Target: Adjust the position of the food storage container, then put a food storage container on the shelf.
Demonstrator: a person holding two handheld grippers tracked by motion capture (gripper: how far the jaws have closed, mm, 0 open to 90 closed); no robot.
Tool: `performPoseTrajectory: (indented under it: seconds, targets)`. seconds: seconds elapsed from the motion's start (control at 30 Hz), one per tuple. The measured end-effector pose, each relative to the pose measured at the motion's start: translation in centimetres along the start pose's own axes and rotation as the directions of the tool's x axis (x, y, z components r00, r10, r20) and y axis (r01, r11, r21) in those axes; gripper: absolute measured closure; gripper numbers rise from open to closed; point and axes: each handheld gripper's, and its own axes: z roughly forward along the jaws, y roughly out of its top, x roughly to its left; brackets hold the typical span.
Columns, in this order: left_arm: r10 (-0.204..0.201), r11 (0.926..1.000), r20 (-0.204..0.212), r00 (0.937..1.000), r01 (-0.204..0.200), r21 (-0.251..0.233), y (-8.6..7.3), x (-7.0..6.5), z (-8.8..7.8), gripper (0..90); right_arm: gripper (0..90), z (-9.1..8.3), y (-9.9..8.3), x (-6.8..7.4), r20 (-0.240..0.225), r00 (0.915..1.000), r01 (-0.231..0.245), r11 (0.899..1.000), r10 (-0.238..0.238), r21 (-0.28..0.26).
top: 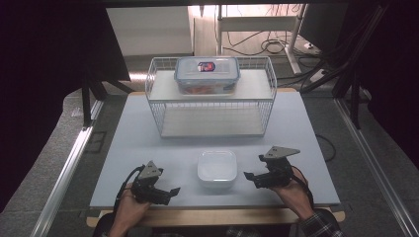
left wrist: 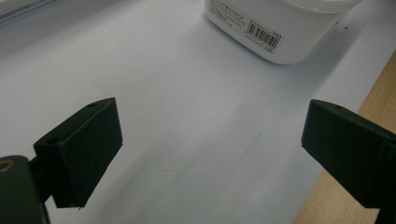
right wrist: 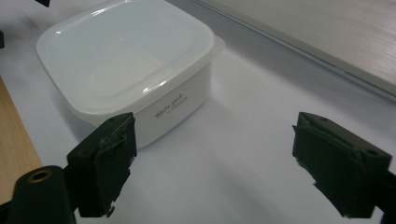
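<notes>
A white lidded plastic box point(top: 217, 168) sits on the pale table mat near the front edge. The same white box point(right wrist: 126, 65) lies just ahead and left of my right gripper point(right wrist: 219, 158), whose jaws stand wide apart with nothing between them. In the high view the right gripper point(top: 253, 177) is to the right of the box, pointing left at it. My left gripper point(top: 170, 192) rests left of the box, open and holding nothing. From the left gripper point(left wrist: 210, 154) I see the box's barcoded side point(left wrist: 275, 28) farther off.
A white wire basket rack point(top: 211, 96) stands at the back of the mat, with a clear blue-lidded container point(top: 207, 74) on its top shelf. The wooden table edge point(top: 212, 216) runs along the front. Dark floor and metal rails flank the table.
</notes>
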Motion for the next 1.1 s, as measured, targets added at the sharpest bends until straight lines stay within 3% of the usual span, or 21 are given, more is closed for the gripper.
performPoseTrajectory:
  seconds: [0.27,0.6,0.73,0.83,1.1]
  targets:
    - [-0.001,1.0000,-0.003,1.0000,0.001,0.002,0.0,0.0,0.1,3.7,8.1,0.5,-0.5,-0.3,-0.030,0.9994,-0.015,1.000,0.015,0.023]
    - [-0.021,0.9998,0.009,0.9997,0.021,0.005,0.3,0.0,0.2,2.7,3.7,0.3,-0.1,-0.2,-0.008,0.9998,-0.018,1.000,0.019,0.018]
    - [-0.013,0.9998,0.013,0.9998,0.013,0.015,0.9,-0.3,0.3,2.4,1.1,0.2,0.3,0.1,-0.003,0.9997,-0.023,1.000,0.023,0.009]
    - [-0.020,0.9998,0.043,0.9989,0.020,0.000,1.4,-0.4,0.3,1.7,0.0,0.1,0.7,0.4,0.028,0.9989,-0.039,0.999,0.039,0.003]
    - [0.017,0.9998,0.038,0.9991,-0.017,-0.005,3.3,-0.5,0.7,4.8,4.8,0.2,1.6,0.9,0.007,0.9992,-0.039,0.999,0.039,0.033]
